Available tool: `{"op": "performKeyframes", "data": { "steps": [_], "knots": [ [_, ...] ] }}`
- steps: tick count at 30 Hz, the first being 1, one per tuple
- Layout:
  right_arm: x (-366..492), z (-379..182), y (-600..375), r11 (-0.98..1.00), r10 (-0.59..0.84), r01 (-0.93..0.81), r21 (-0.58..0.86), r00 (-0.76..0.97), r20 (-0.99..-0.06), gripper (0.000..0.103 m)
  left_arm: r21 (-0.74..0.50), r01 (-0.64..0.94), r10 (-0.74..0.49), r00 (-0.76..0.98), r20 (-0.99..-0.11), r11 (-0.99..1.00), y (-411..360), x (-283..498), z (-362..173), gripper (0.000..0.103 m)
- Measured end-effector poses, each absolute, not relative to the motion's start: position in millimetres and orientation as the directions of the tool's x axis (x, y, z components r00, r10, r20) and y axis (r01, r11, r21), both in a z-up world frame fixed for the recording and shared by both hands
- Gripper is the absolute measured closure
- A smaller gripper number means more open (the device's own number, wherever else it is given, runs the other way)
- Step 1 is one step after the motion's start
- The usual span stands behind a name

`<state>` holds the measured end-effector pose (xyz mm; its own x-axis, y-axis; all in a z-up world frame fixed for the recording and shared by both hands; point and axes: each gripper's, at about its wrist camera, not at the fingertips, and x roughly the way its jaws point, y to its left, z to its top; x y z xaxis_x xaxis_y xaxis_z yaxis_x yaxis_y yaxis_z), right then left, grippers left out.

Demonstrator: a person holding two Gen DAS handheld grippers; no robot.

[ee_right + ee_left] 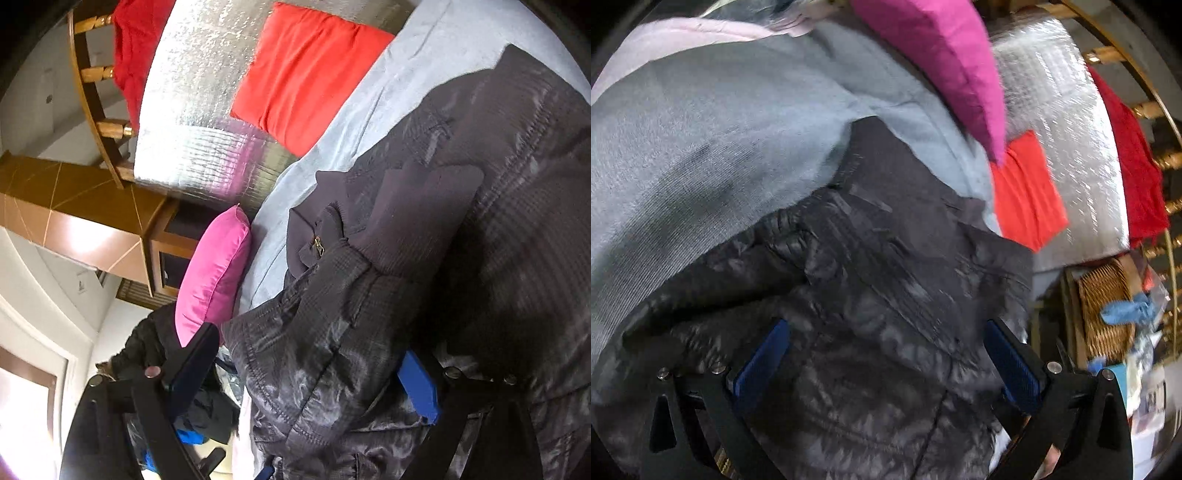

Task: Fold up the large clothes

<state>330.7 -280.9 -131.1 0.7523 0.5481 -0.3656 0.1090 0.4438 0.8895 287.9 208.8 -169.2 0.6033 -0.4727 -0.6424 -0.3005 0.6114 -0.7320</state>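
Note:
A black quilted jacket (871, 295) lies crumpled on a pale blue blanket (713, 140) that covers the bed. My left gripper (886, 358) hovers just over the jacket, open, its blue pads (762, 360) set wide apart with only loose fabric showing below them. In the right wrist view, which is rolled sideways, the jacket (424, 258) fills the right half, with its zip pull and collar near the middle. My right gripper (306, 373) is open wide; a fold of the jacket's hem lies between the jaws, and one blue pad (419, 387) rests against the fabric.
A magenta cushion (942, 62) and an orange-red cushion (1027, 192) lie on the blanket's far side beside a silver foil mat (1067, 122). A red cloth (1134, 166) hangs on a wooden rail. A wicker basket (1104, 314) and a wooden cabinet (85, 218) stand beyond the bed.

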Motion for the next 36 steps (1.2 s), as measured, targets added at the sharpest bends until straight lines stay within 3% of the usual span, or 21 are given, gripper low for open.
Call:
{"op": "performKeyframes", "data": {
  "steps": [1, 3, 4, 5, 6, 7, 8, 13, 15, 16, 19, 20, 23, 25, 28, 29, 31, 33, 36],
  "knots": [
    [328.4, -132.4, -282.1, 0.449, 0.546, 0.112, 0.887, 0.751, -0.371, 0.012, -0.728, -0.315, -0.460, 0.607, -0.648, 0.609, 216.1, 297.1, -172.5, 0.000],
    [330.5, -129.3, -278.6, 0.510, 0.518, 0.141, 0.849, 0.737, -0.434, 0.034, -0.731, -0.321, -0.449, 0.622, -0.642, 0.602, 216.7, 306.1, -172.6, 0.009],
    [332.6, -126.8, -276.0, 0.550, 0.503, 0.151, 0.821, 0.725, -0.470, 0.069, -0.734, -0.313, -0.455, 0.620, -0.639, 0.603, 215.8, 310.9, -170.8, 0.015],
    [335.1, -123.9, -273.3, 0.586, 0.489, 0.158, 0.795, 0.714, -0.502, 0.080, -0.733, -0.306, -0.462, 0.615, -0.639, 0.608, 214.6, 313.1, -168.9, 0.040],
    [336.5, -118.8, -270.5, 0.616, 0.481, 0.147, 0.774, 0.708, -0.517, 0.083, -0.713, -0.307, -0.452, 0.601, -0.659, 0.631, 212.2, 318.3, -167.1, 0.072],
    [336.5, -111.3, -267.1, 0.658, 0.463, 0.130, 0.742, 0.707, -0.535, 0.093, -0.692, -0.309, -0.437, 0.593, -0.677, 0.652, 207.5, 319.7, -165.9, 0.085],
    [333.9, -94.1, -261.0, 0.728, 0.417, 0.101, 0.678, 0.720, -0.555, 0.093, -0.667, -0.308, -0.415, 0.588, -0.694, 0.678, 206.4, 322.5, -164.6, 0.089],
    [287.7, -20.1, -216.9, 0.961, 0.197, -0.055, 0.271, 0.825, -0.529, 0.094, -0.636, -0.270, -0.377, 0.618, -0.690, 0.723, 209.8, 312.5, -157.8, 0.091],
    [284.3, -37.9, -216.6, 0.963, 0.198, -0.047, 0.267, 0.793, -0.575, 0.091, -0.626, -0.293, -0.369, 0.601, -0.708, 0.723, 211.7, 313.1, -166.8, 0.091],
    [286.1, -56.6, -223.4, 0.950, 0.222, -0.029, 0.311, 0.764, -0.606, 0.082, -0.624, -0.297, -0.369, 0.597, -0.712, 0.723, 210.8, 311.8, -170.9, 0.090],
    [290.7, -113.4, -264.3, 0.834, 0.342, 0.090, 0.544, 0.690, -0.638, 0.028, -0.605, -0.301, -0.351, 0.593, -0.724, 0.737, 210.2, 310.8, -173.5, 0.083],
    [286.1, -128.5, -285.0, 0.734, 0.404, 0.127, 0.667, 0.707, -0.580, 0.028, -0.598, -0.305, -0.341, 0.595, -0.727, 0.742, 210.8, 309.9, -172.1, 0.079],
    [278.2, -138.0, -315.9, 0.563, 0.467, 0.138, 0.815, 0.761, -0.451, 0.028, -0.594, -0.315, -0.338, 0.590, -0.734, 0.740, 211.6, 311.2, -172.5, 0.074],
    [279.5, -143.2, -328.0, 0.489, 0.482, 0.161, 0.857, 0.769, -0.419, 0.028, -0.591, -0.314, -0.338, 0.587, -0.736, 0.743, 209.7, 313.6, -174.1, 0.074],
    [283.6, -153.7, -341.4, 0.392, 0.479, 0.217, 0.894, 0.782, -0.399, 0.030, -0.566, -0.293, -0.329, 0.579, -0.746, 0.770, 204.2, 318.5, -172.3, 0.086],
    [287.3, -154.4, -343.0, 0.390, 0.479, 0.230, 0.892, 0.776, -0.410, 0.044, -0.557, -0.291, -0.320, 0.580, -0.749, 0.778, 204.1, 318.4, -170.3, 0.091],
    [295.8, -145.9, -336.5, 0.467, 0.456, 0.261, 0.845, 0.748, -0.483, 0.082, -0.555, -0.267, -0.311, 0.605, -0.733, 0.788, 204.1, 317.1, -159.1, 0.093],
    [296.8, -114.5, -324.9, 0.611, 0.393, 0.213, 0.763, 0.755, -0.525, 0.083, -0.535, -0.217, -0.293, 0.643, -0.707, 0.816, 199.1, 312.5, -143.9, 0.093],
    [276.3, -60.1, -294.2, 0.847, 0.241, 0.094, 0.524, 0.809, -0.536, 0.083, -0.494, -0.189, -0.287, 0.621, -0.730, 0.848, 190.3, 318.4, -149.3, 0.092]
  ]
}}
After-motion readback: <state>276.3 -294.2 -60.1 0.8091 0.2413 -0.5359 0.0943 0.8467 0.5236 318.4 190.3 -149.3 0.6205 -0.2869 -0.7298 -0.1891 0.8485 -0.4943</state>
